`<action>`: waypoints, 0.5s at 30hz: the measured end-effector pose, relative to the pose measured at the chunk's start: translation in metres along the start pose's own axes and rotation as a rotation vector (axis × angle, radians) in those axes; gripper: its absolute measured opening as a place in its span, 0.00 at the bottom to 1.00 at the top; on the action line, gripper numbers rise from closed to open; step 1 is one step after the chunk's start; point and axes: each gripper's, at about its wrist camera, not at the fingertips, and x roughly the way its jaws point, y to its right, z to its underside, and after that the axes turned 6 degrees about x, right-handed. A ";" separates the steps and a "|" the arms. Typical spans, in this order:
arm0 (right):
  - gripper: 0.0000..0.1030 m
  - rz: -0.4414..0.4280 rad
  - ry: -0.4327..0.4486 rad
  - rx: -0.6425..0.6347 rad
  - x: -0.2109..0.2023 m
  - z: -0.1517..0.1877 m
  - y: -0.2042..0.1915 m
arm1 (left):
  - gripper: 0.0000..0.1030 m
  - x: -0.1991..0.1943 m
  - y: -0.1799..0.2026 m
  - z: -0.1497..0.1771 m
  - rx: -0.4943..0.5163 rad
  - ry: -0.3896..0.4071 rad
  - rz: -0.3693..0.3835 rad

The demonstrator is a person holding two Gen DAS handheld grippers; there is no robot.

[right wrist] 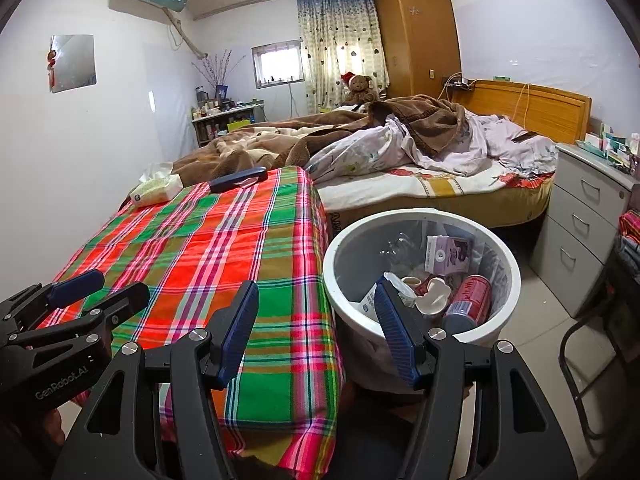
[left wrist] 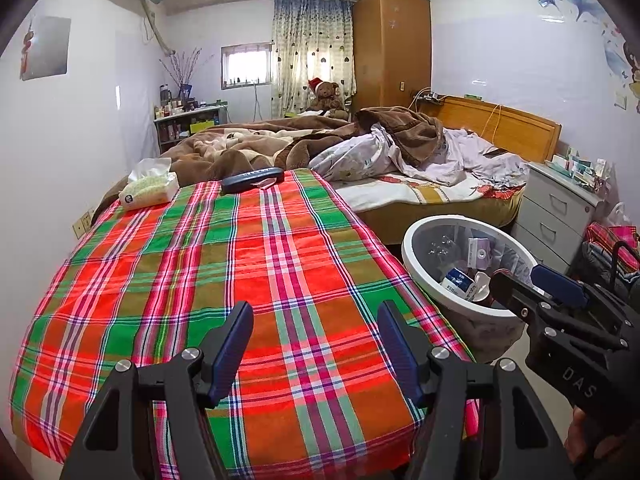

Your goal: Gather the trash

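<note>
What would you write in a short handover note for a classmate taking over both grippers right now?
Left gripper: open, empty, over the checked tablecloth.
Right gripper: open, empty, near the bin.
Done: the bin holds a red can, a cup and cartons.
Left: only a tissue pack and a dark case remain on the table; probably not trash, so check.
</note>
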 end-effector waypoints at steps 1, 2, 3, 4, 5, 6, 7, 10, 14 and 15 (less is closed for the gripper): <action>0.60 0.000 0.001 0.000 0.000 0.001 0.000 | 0.63 -0.001 -0.001 0.000 -0.002 0.002 0.002; 0.60 0.000 0.001 -0.002 -0.001 0.001 -0.001 | 0.63 -0.002 -0.001 0.000 -0.003 0.003 0.003; 0.60 -0.001 0.001 -0.004 -0.001 0.001 -0.002 | 0.63 -0.002 -0.001 0.001 -0.003 0.002 0.001; 0.60 -0.002 0.001 -0.005 -0.002 0.001 -0.002 | 0.63 -0.003 -0.001 0.001 -0.003 0.003 0.001; 0.60 -0.003 0.002 -0.006 -0.002 0.001 -0.003 | 0.63 -0.004 -0.001 0.001 -0.001 0.004 0.000; 0.60 -0.002 0.003 -0.007 -0.003 0.001 -0.003 | 0.63 -0.005 -0.001 0.001 -0.001 0.004 0.000; 0.60 -0.002 0.004 -0.008 -0.003 0.001 -0.004 | 0.63 -0.005 -0.001 0.001 -0.002 0.004 0.002; 0.60 -0.001 0.005 -0.012 -0.004 0.001 -0.005 | 0.63 -0.006 -0.002 0.001 -0.002 0.006 0.001; 0.60 0.000 0.007 -0.016 -0.005 0.001 -0.006 | 0.63 -0.008 -0.002 0.000 -0.005 0.009 -0.001; 0.60 0.000 0.007 -0.015 -0.005 0.000 -0.006 | 0.63 -0.008 -0.002 0.000 -0.006 0.009 -0.001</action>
